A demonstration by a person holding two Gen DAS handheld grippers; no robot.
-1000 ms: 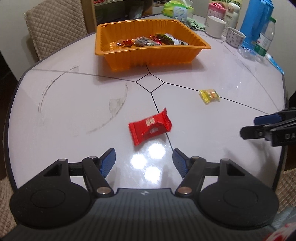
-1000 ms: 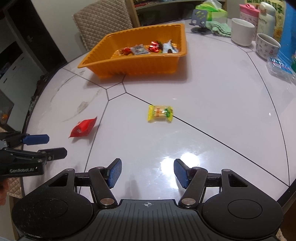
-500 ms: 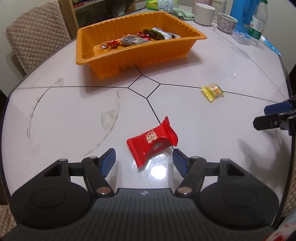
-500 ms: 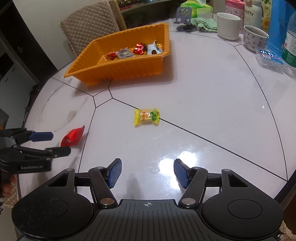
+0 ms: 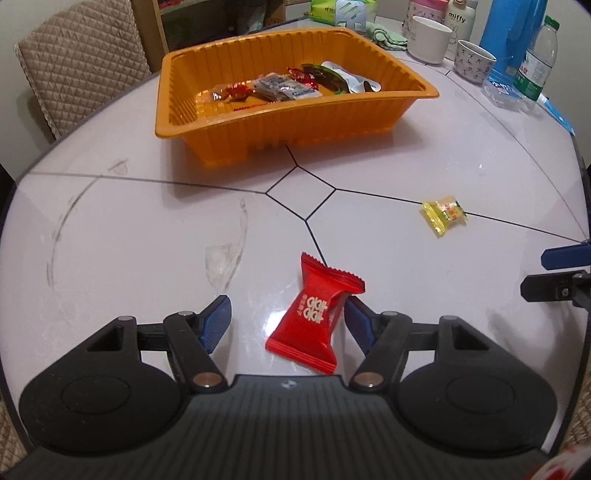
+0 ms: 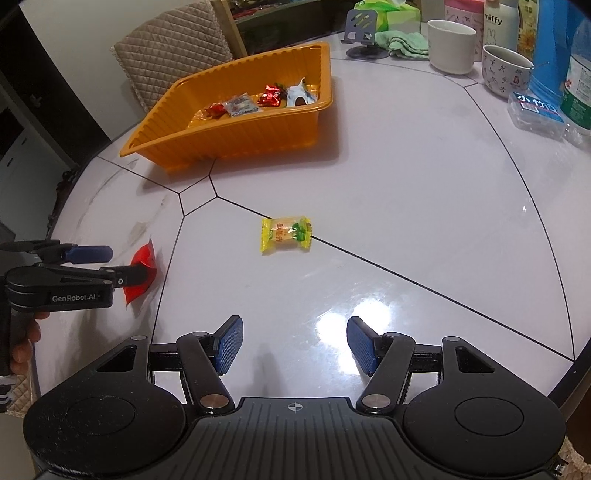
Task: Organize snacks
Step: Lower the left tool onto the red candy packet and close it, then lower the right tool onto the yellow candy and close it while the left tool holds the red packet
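A red snack packet (image 5: pixel 314 314) lies on the white table between the open fingers of my left gripper (image 5: pixel 288 323), close to the right finger. From the right wrist view the packet (image 6: pixel 142 269) is partly hidden behind the left gripper (image 6: pixel 110 262). A yellow candy (image 6: pixel 286 234) lies on the table ahead of my open, empty right gripper (image 6: pixel 293 343); it also shows in the left wrist view (image 5: pixel 443 214). An orange tray (image 5: pixel 369 110) with several wrapped snacks stands at the back.
Cups (image 6: pixel 452 46), a blue jug (image 5: pixel 511 37), a water bottle (image 5: pixel 535 62) and a clear plastic box (image 6: pixel 535 112) stand at the back right. A green cloth (image 6: pixel 404 42) and a phone stand (image 6: pixel 362 33) lie behind the tray. A padded chair (image 5: pixel 77 70) stands at the back left.
My left gripper has moved forward so the red packet now lies between its fingers. My right gripper has moved closer to the yellow candy. Both stay open.
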